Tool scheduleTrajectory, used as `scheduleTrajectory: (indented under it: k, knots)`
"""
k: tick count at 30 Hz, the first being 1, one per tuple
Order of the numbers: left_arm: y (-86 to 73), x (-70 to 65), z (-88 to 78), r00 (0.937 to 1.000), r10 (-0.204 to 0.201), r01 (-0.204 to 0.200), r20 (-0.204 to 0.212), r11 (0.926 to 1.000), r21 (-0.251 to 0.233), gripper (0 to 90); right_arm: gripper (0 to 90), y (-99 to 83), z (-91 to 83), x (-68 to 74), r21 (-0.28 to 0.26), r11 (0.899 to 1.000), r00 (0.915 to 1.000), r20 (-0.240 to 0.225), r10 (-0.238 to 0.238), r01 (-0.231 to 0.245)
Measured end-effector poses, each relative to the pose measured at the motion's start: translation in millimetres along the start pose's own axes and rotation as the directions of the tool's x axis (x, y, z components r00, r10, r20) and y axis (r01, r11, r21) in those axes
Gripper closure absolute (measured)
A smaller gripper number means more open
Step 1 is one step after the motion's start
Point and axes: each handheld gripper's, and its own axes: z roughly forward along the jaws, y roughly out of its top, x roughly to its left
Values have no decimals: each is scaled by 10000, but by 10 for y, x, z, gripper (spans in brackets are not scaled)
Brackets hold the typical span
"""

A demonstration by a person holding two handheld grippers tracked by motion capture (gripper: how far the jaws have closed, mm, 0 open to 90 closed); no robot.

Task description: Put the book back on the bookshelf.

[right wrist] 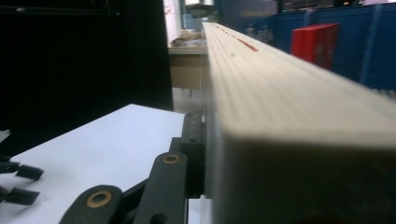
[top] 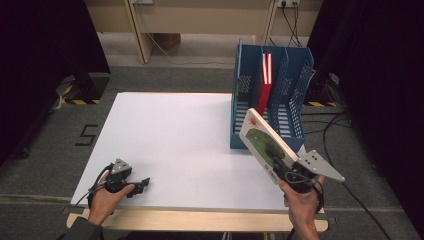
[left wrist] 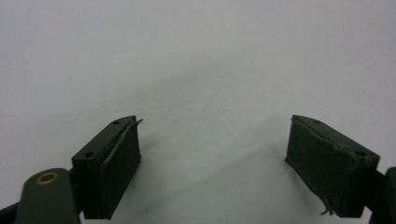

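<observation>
One book [top: 261,136] – white-green cover, red mark | thick cream page block – tilted

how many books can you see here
2: a white-and-green book clamped in the right gripper, lifted in front of the blue file rack, and a red book standing upright in the rack's middle compartment. The rack's walls may hide others.

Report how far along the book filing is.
Done: one red book already stands upright in a middle slot of the blue file rack. In hand: the right gripper is shut on a white book with a green cover picture, held tilted above the table just in front of the rack. Left: getting that book into a slot. The left gripper rests open on the white table.
</observation>
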Motion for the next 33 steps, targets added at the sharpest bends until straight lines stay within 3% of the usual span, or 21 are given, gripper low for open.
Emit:
scheduleTrajectory:
  k: [6,10,16,18,25,33]
  knots:
    - [0,-5,5,10000,21,-21,-25,10000,2,160,762,100,-23,-262,-42,10000,9942,1073,89,-85]
    - [-1,-6,8,10000,21,-21,-37,10000,-9,159,762,178,42,-457,-52,10000,9818,1896,93,-84]
    - [-1,-6,8,10000,17,-17,-28,10000,-15,159,762,242,192,-686,-40,9998,9621,2718,217,-214]
    - [-2,-5,8,10000,28,-28,-23,10000,-15,158,762,264,251,-755,44,10000,9523,3052,36,-52]
    - [-1,-14,19,10000,15,-15,-85,10000,-46,154,762,333,499,-961,190,9996,9221,3867,139,-231]
    - [-2,-16,23,9999,95,-96,-108,9999,-62,152,762,381,915,-1181,423,9986,8758,4827,79,-324]
